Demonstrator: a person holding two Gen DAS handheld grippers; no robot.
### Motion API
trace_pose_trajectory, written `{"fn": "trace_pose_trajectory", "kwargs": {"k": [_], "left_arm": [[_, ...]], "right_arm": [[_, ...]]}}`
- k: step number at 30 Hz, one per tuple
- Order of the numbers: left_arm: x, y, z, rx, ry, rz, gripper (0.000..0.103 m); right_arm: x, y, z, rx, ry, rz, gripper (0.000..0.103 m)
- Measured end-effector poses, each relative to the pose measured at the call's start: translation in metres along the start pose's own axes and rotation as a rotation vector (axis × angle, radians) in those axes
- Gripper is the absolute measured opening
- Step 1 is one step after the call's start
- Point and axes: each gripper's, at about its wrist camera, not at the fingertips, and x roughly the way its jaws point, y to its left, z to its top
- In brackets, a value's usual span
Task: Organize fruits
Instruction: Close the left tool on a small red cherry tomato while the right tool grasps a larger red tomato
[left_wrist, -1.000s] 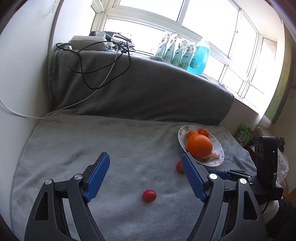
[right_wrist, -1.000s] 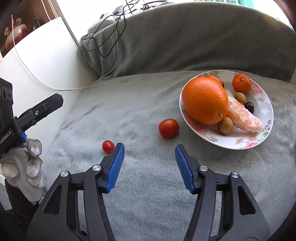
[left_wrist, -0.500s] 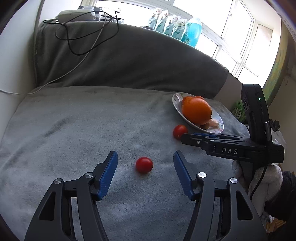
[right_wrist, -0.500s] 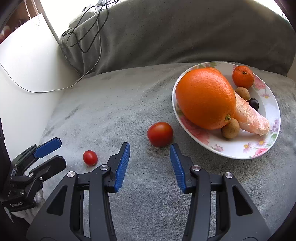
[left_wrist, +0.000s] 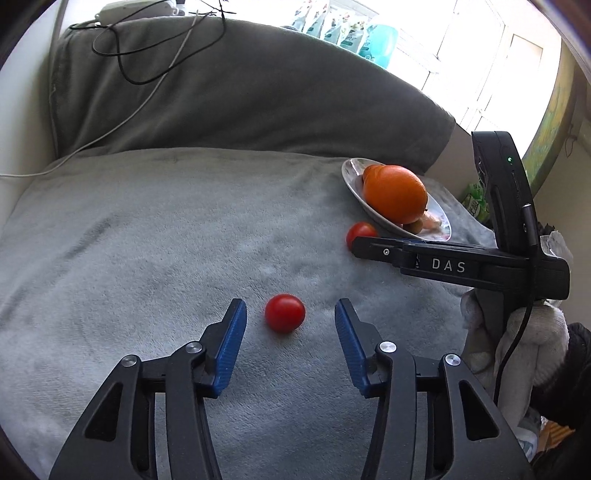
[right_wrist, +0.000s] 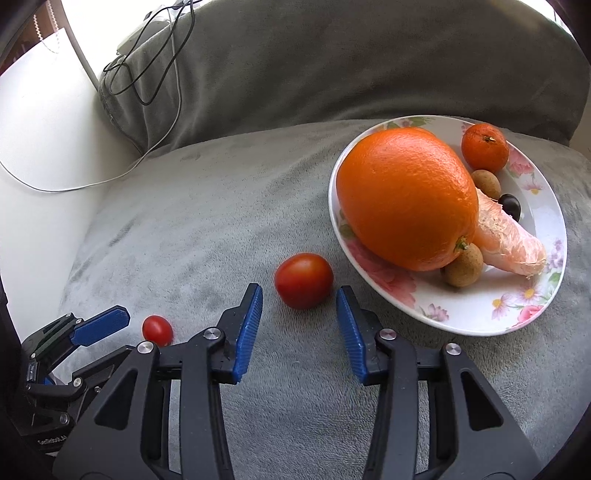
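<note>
A small red cherry tomato (left_wrist: 284, 313) lies on the grey blanket just ahead of my open left gripper (left_wrist: 290, 317), between its blue pads. It also shows in the right wrist view (right_wrist: 157, 329). A larger tomato (right_wrist: 303, 280) lies just ahead of my open right gripper (right_wrist: 299, 301), close to the floral plate (right_wrist: 480, 317). It also shows in the left wrist view (left_wrist: 360, 233). The plate holds a big orange (right_wrist: 406, 199), a mandarin (right_wrist: 484, 147), a peeled citrus segment (right_wrist: 511, 242), two brown longans and a dark grape.
The grey blanket (left_wrist: 155, 236) covers the seat and a raised back. Cables (left_wrist: 147, 55) lie over the back at the left. Bottles stand on the window sill (left_wrist: 354, 37). The plate (left_wrist: 354, 177) sits at the blanket's right side.
Both grippers have moved forward and down. The small tomato now sits between the left pads' tips, and the larger tomato sits just ahead of the right pads. Both jaws narrowed.
</note>
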Motion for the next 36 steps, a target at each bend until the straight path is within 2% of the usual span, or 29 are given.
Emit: {"fn": "trace_pose_trajectory", "kwargs": {"k": [12,27,31,36], "left_arm": [[0.010,0.001,0.002,0.004,0.020,-0.007,0.044],[0.021,0.000,0.000,0.016,0.048,0.006,0.033],[0.024,-0.001,0.000,0.017,0.051,0.015,0.024],[0.026,-0.001,0.001,0.014,0.047,0.012,0.024]], "right_arm": [[0.009,0.004,0.003,-0.010,0.001,-0.018,0.041],[0.014,0.006,0.005,-0.018,0.000,-0.029,0.036],[0.014,0.006,0.005,-0.021,-0.005,-0.029,0.036],[0.014,0.006,0.004,-0.020,-0.008,-0.020,0.036]]}}
